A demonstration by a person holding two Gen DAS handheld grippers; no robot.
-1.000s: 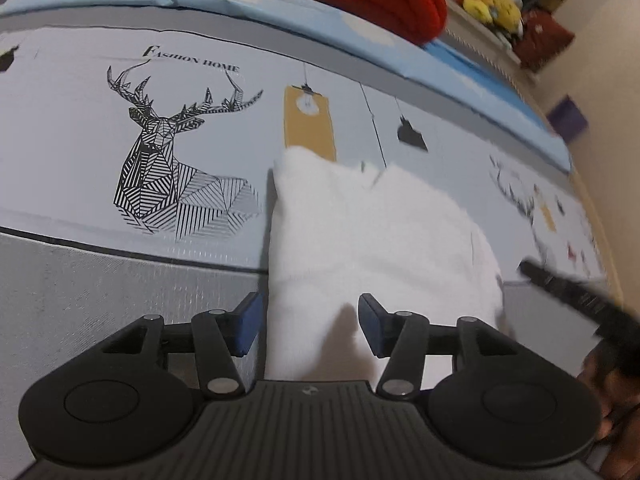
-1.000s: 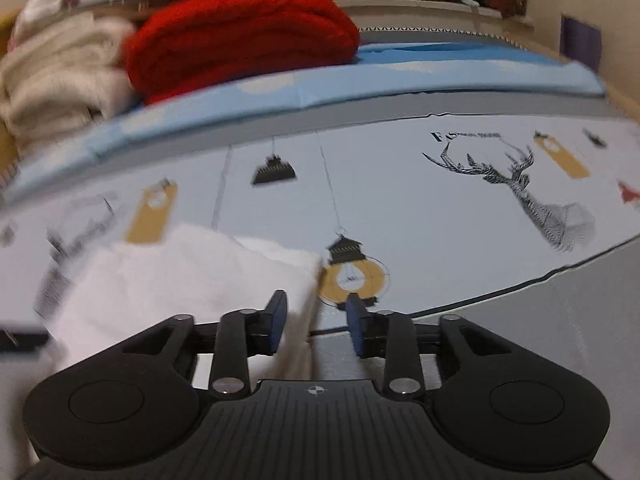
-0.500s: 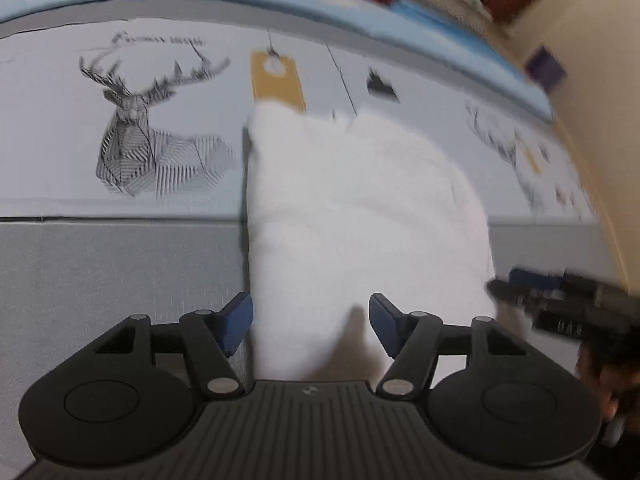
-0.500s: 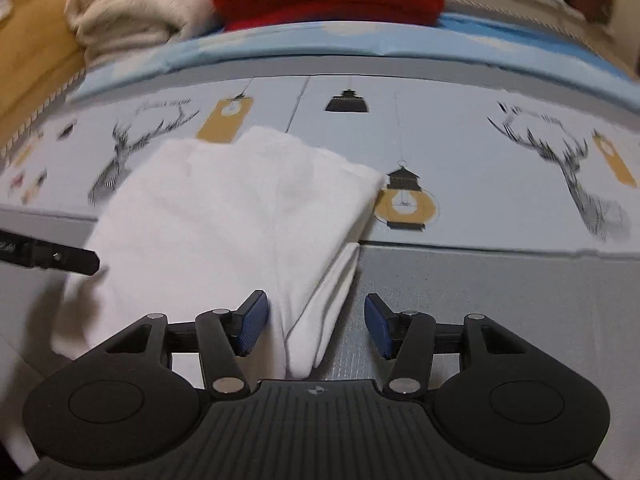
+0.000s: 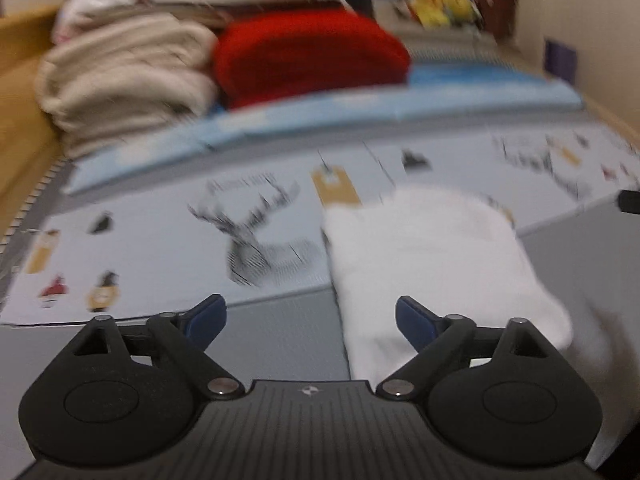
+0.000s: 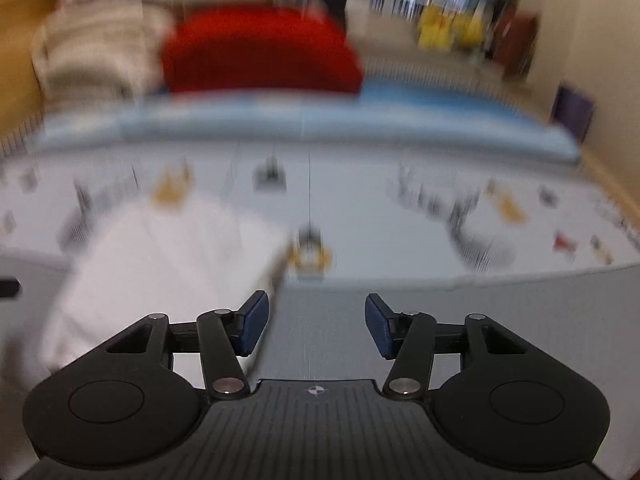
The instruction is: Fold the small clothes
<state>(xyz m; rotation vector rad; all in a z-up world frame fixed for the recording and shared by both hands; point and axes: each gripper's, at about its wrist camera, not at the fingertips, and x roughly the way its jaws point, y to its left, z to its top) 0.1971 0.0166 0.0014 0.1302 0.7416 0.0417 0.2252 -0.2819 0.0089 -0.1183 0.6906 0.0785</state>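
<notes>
Two tools hang above a printed play mat (image 5: 168, 264) patterned with deer heads, lamps and tags on a pale ground, with a grey panel nearest the tools. The left tool (image 5: 310, 318) has its blue-padded jaws spreading wide, nothing between them. Just ahead and to its right lies the folded white cloth garment (image 5: 432, 256), flat on the mat, its near end reaching past the right pad (image 5: 412, 320) without being gripped. The right tool (image 6: 318, 322) also has its jaws opening, only grey mat between them; the same white garment (image 6: 160, 256) lies ahead and to its left, its edge running just behind the left pad (image 6: 252, 322), apart from it as far as the blur allows. No container shows in either view. Far beyond both tools, past a light-blue mat edge (image 5: 320, 120), sit a folded red blanket (image 5: 308, 56) and beside it a stack of cream blankets (image 5: 124, 76). Both views are blurred.
</notes>
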